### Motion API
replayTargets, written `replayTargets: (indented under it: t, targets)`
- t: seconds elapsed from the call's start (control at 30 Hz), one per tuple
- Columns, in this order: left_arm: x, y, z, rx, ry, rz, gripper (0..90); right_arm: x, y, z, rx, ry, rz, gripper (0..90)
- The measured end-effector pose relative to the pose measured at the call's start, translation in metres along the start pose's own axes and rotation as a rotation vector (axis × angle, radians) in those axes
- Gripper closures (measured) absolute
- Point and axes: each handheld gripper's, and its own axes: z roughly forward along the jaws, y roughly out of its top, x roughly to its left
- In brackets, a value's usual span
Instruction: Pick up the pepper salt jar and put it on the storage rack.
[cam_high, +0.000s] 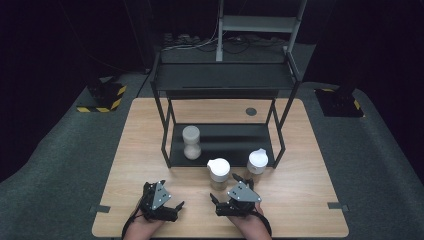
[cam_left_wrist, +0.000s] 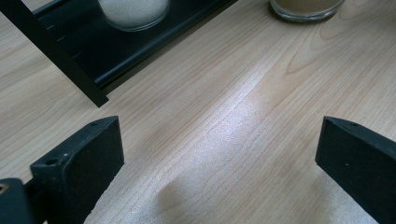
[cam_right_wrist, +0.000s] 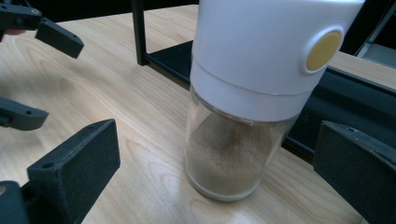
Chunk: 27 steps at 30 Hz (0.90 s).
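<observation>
Two hand-held grippers were seen resting low over the near edge of a pale wooden table (cam_high: 130, 150), each held by a person's hand entering from the bottom of the high view. The left gripper (cam_high: 172, 210) was released — its black jaws were spread wide over bare wood in the left gripper view, with nothing between them. The right gripper (cam_high: 224, 199) was likewise released, its jaws set wide apart on either side of a glass jar (cam_right_wrist: 233, 158) with a white cap (cam_right_wrist: 266, 51), without touching it; a yellow round button (cam_right_wrist: 323, 50) was shown on the cap's side, and brown powder filled the jar's lower part. In the high view this jar (cam_high: 218, 172) was placed on the table just in front of the right gripper, just beside the near edge of a black metal rack (cam_high: 222, 77). A second white-capped jar (cam_high: 257, 162) was set to its right, at the rack's near right leg. On the rack's low shelf, toward the left, a clear jar of white grains (cam_high: 191, 142) was stood — its base was caught at the far edge of the left gripper view (cam_left_wrist: 134, 11). The left gripper's jaws were also seen at the left of the right gripper view.
</observation>
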Motion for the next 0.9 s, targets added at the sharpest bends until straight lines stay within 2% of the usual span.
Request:
replayTargets:
  t: [0.27,0.3,0.43,0.53,0.8,0.9]
  targets:
    - [0.000,0.000,0.000,-0.004,-0.003,-0.001,1.3,-0.006,0.005,0.005,-0.033,-0.008,0.019,5.5]
    - [0.000,0.000,0.000,-0.004,-0.003,-0.002,1.3,-0.007,0.007,0.007,-0.043,-0.004,0.032,8.0]
    - [0.001,0.000,-0.001,-0.005,-0.003,-0.006,1.3,-0.006,0.010,0.012,-0.051,-0.018,0.023,12.1]
    - [0.001,0.000,-0.001,-0.005,-0.003,-0.004,1.3,-0.007,0.013,0.015,-0.061,-0.031,0.035,16.4]
    - [0.001,-0.001,-0.001,-0.007,-0.002,-0.004,1.3,-0.011,0.017,0.019,-0.052,-0.035,0.039,28.3]
    - [0.000,-0.001,-0.001,-0.006,-0.001,-0.004,1.3,-0.012,0.017,0.019,-0.043,-0.028,0.038,28.4]
